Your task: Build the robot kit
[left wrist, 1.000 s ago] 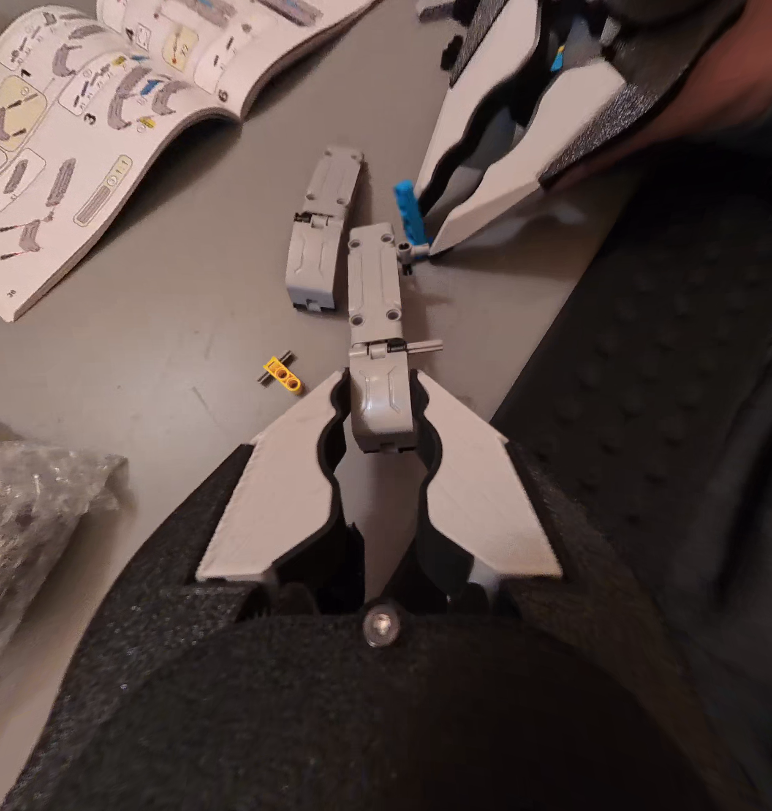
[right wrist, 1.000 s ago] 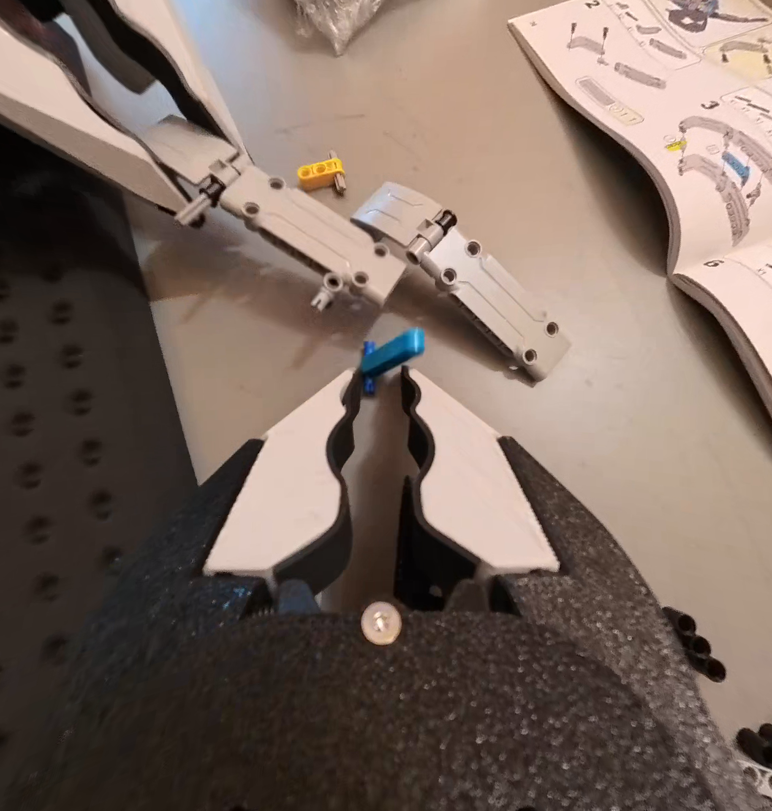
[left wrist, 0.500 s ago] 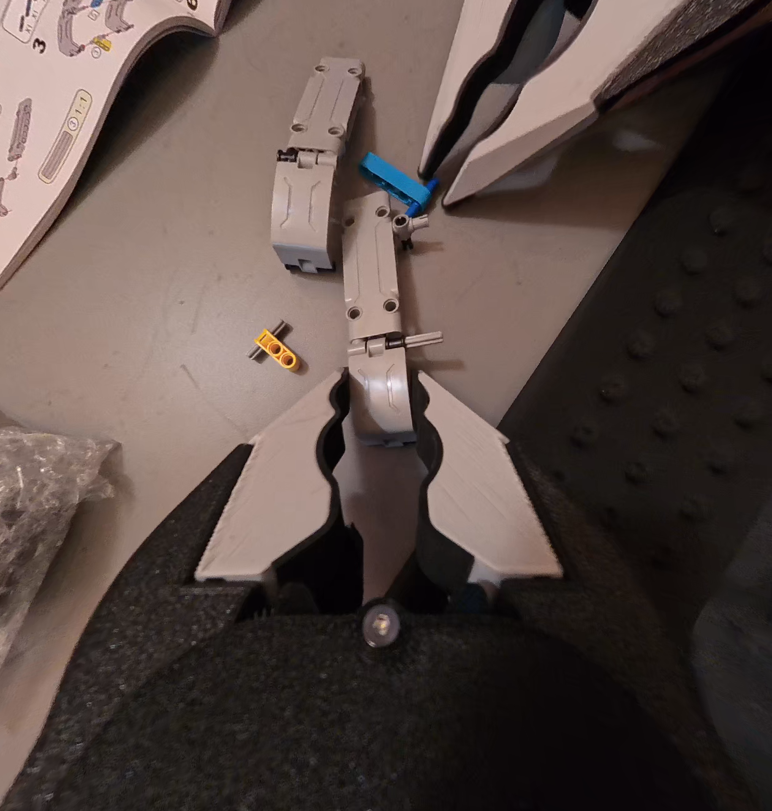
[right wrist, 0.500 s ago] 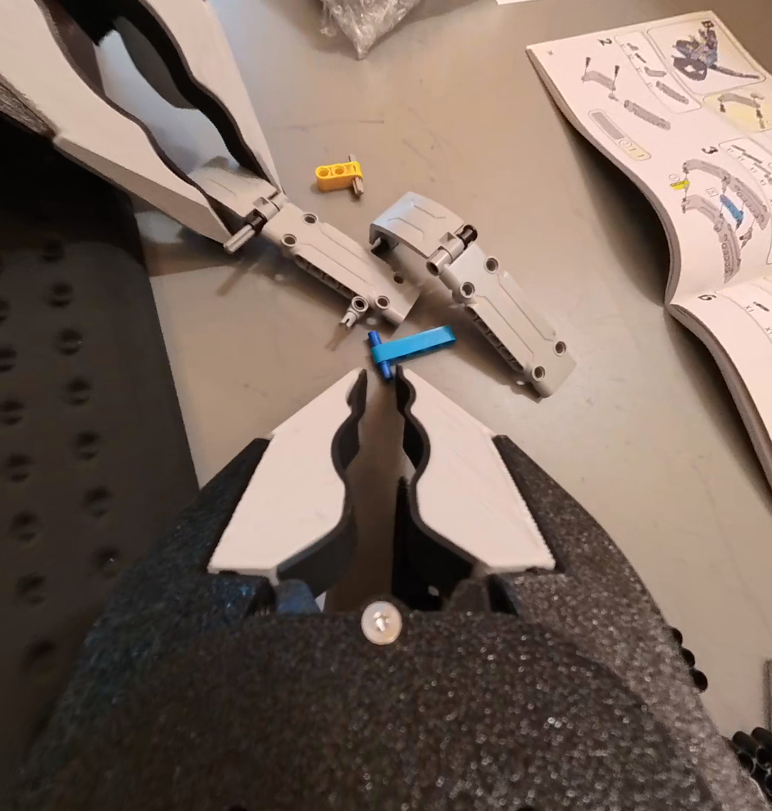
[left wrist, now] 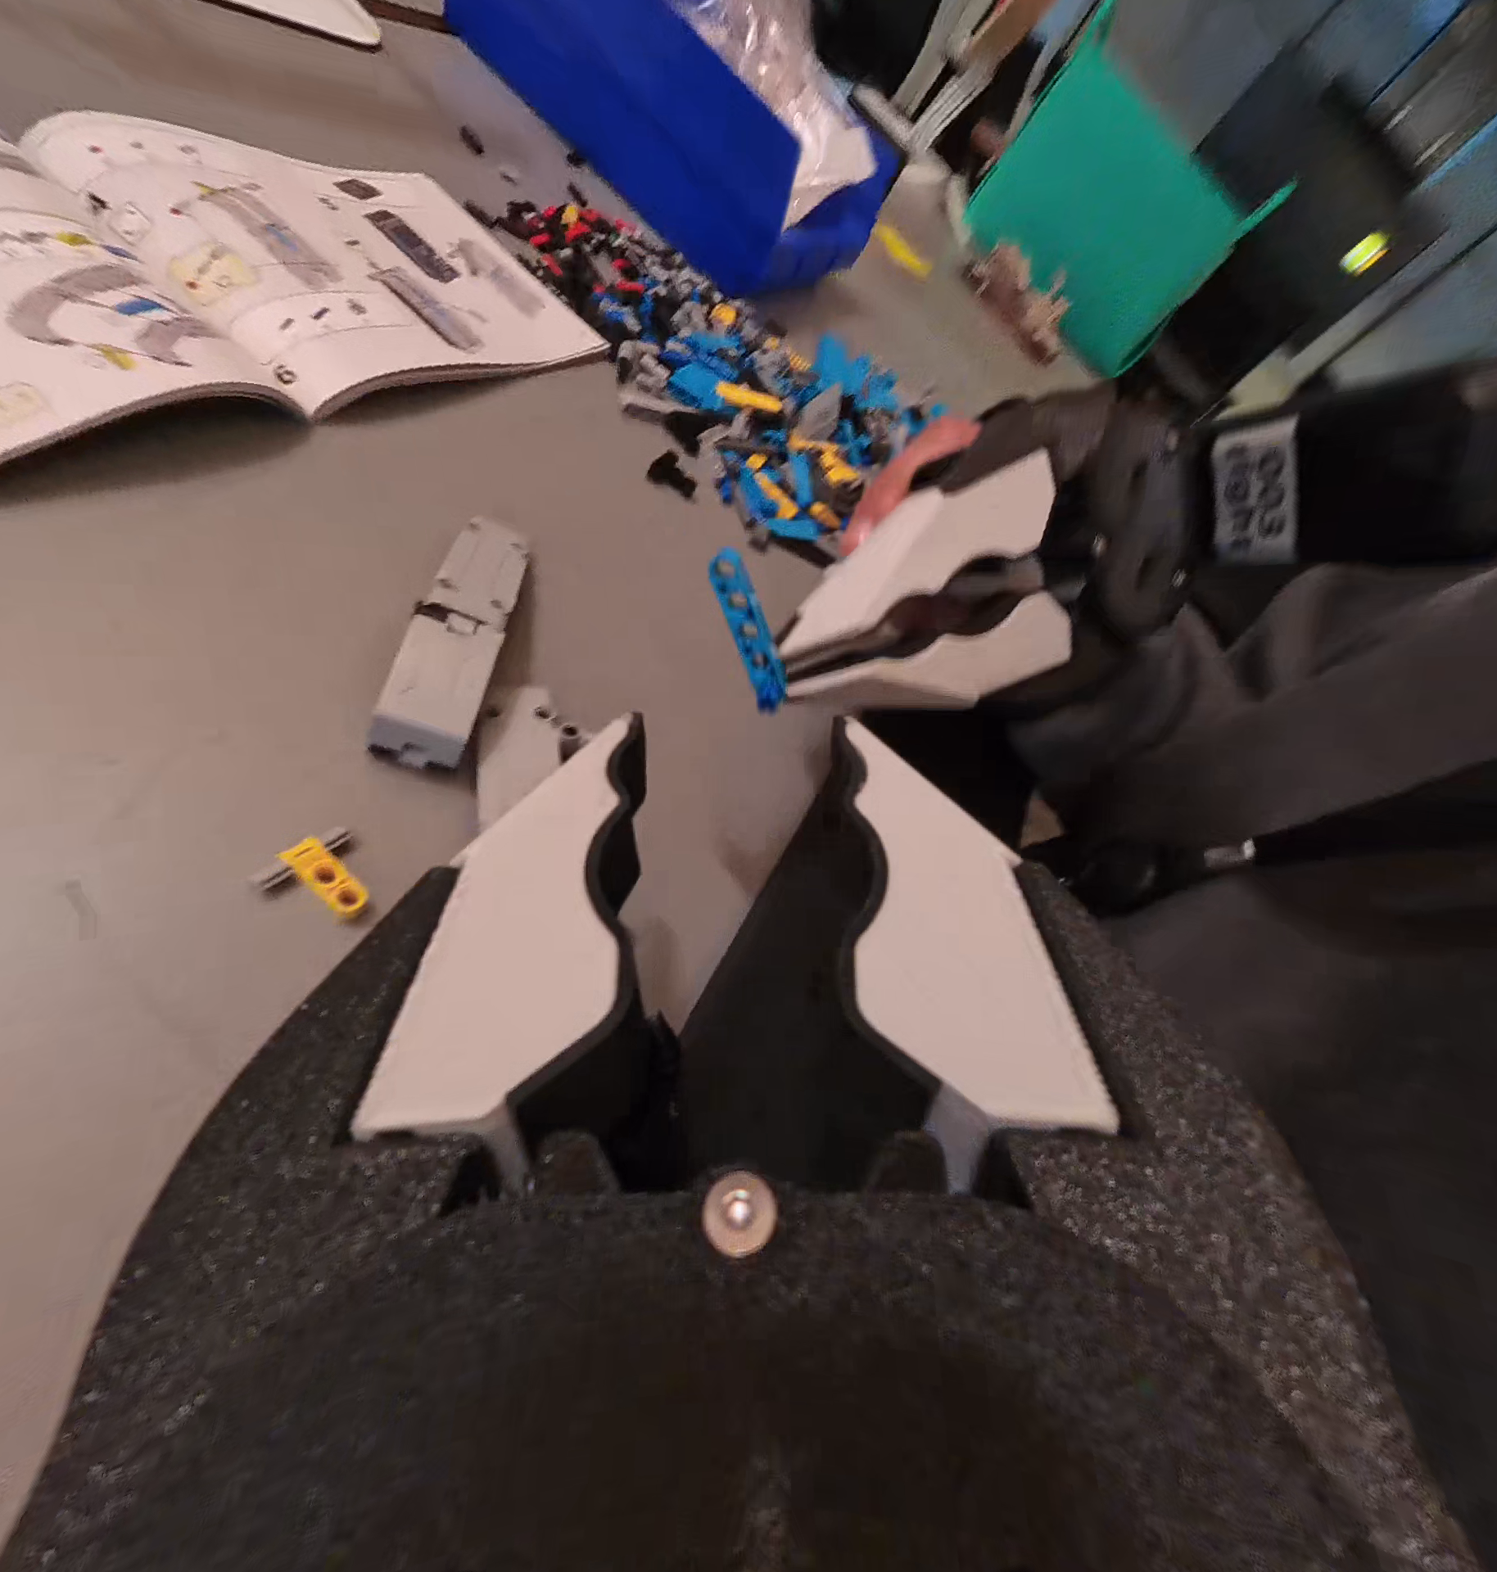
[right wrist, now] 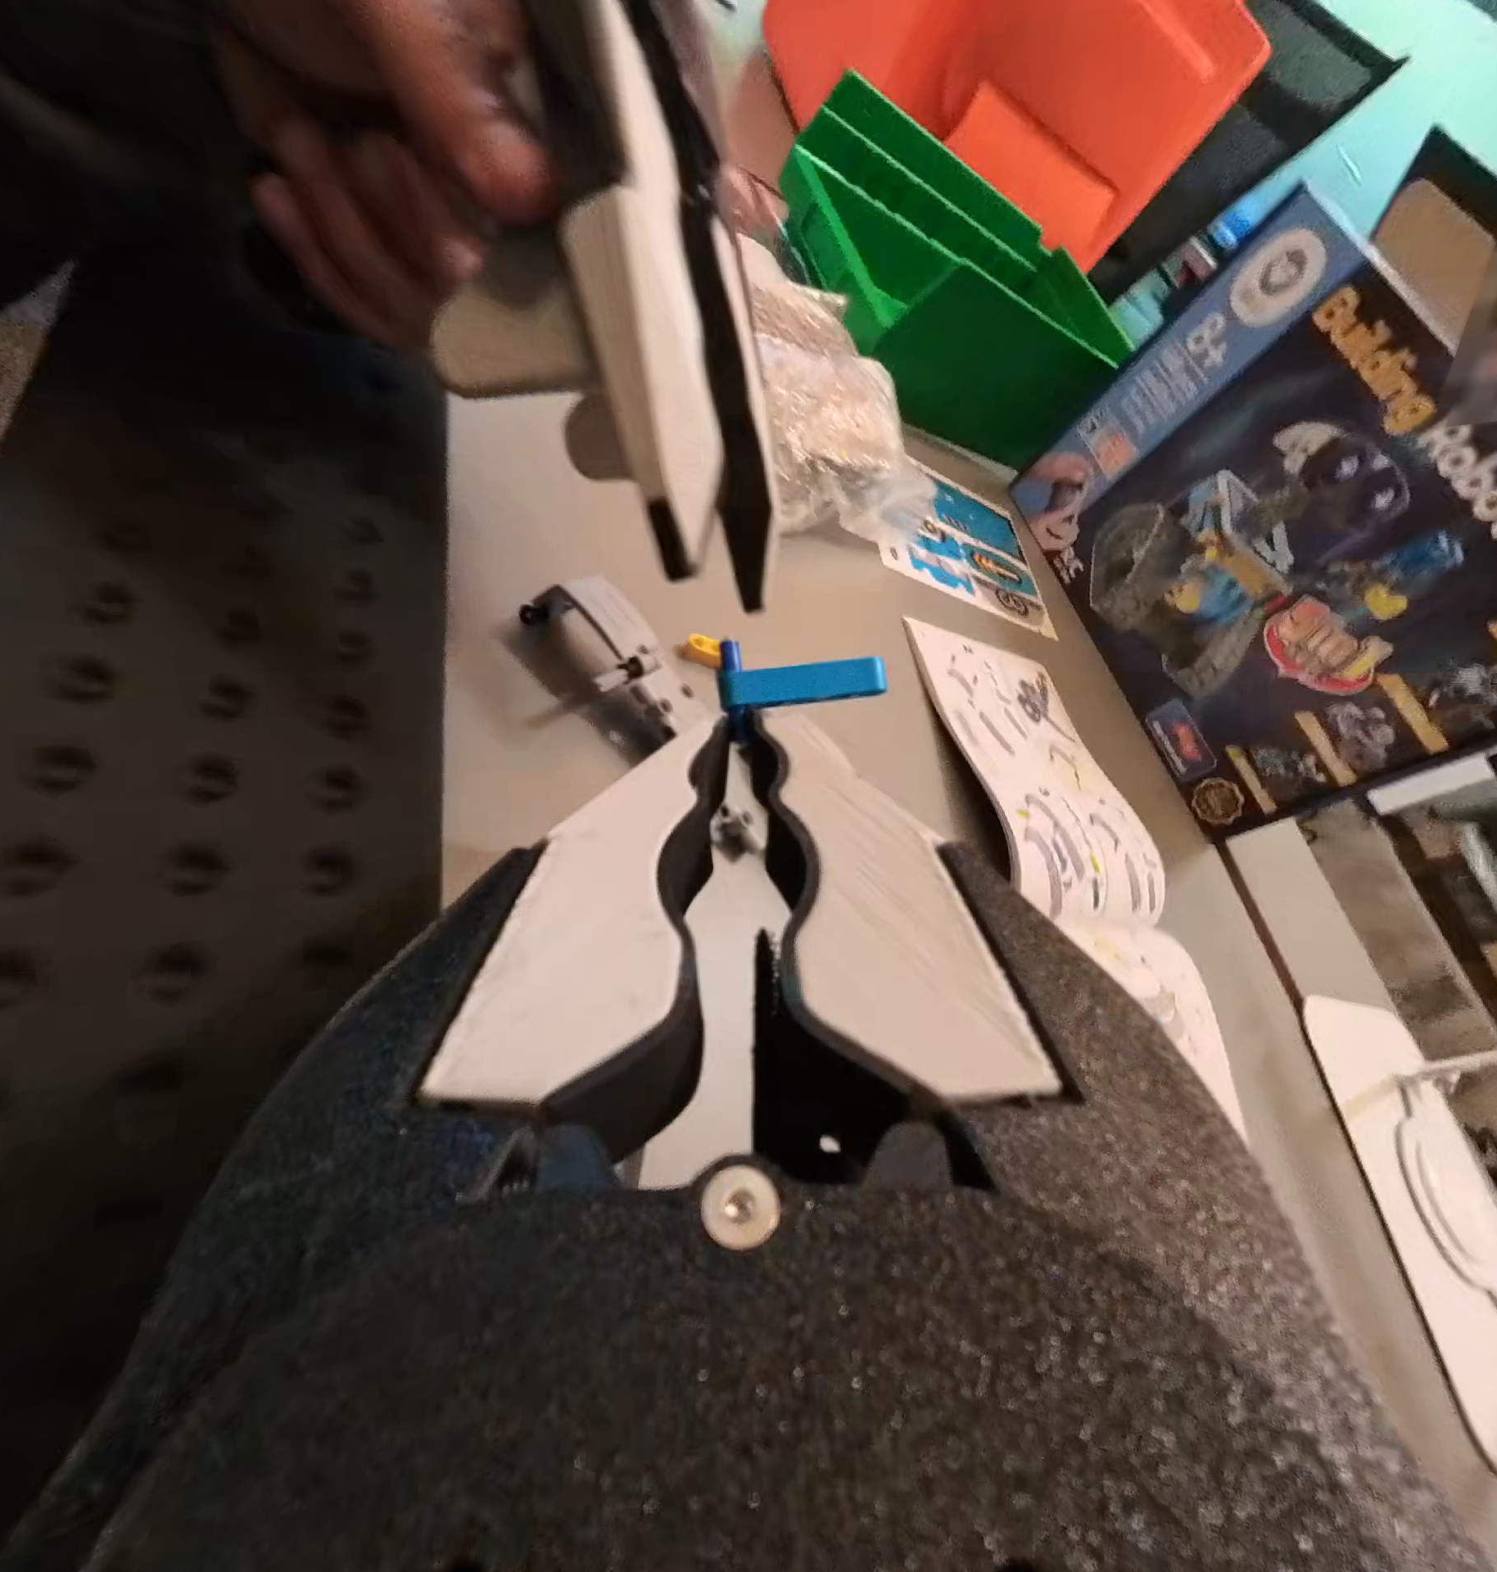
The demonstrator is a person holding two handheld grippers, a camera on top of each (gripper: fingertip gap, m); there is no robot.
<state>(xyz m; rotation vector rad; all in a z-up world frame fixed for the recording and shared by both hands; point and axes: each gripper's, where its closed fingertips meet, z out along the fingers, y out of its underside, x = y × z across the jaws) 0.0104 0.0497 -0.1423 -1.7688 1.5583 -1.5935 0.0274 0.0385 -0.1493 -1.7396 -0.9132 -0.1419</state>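
Your right tongs (right wrist: pixel 741 731) pinch the blue beam (right wrist: pixel 800 682) by its pin. Your left tongs (left wrist: pixel 737 740) are spread and empty, hiding part of a grey hinged panel (left wrist: pixel 520 740) near the worktop (left wrist: pixel 175 680) edge.

Your left gripper (left wrist: pixel 737 731) has two pale grey, wedge-shaped fingers (left wrist: pixel 515 944) with wavy black liners along their inner edges. They sit in a black, grainy foam-like housing (left wrist: pixel 728 1395), with one silver screw (left wrist: pixel 737 1212) at its centre near the finger roots. Your right gripper (right wrist: pixel 738 738) is built the same: grey fingers (right wrist: pixel 890 953), scalloped black edges, speckled black body and a silver screw (right wrist: pixel 740 1205). Seen from the left wrist view, the right gripper's body carries a white label (left wrist: pixel 1256 502) with dark writing. You wear a dark sleeve (left wrist: pixel 1290 748) on that arm.
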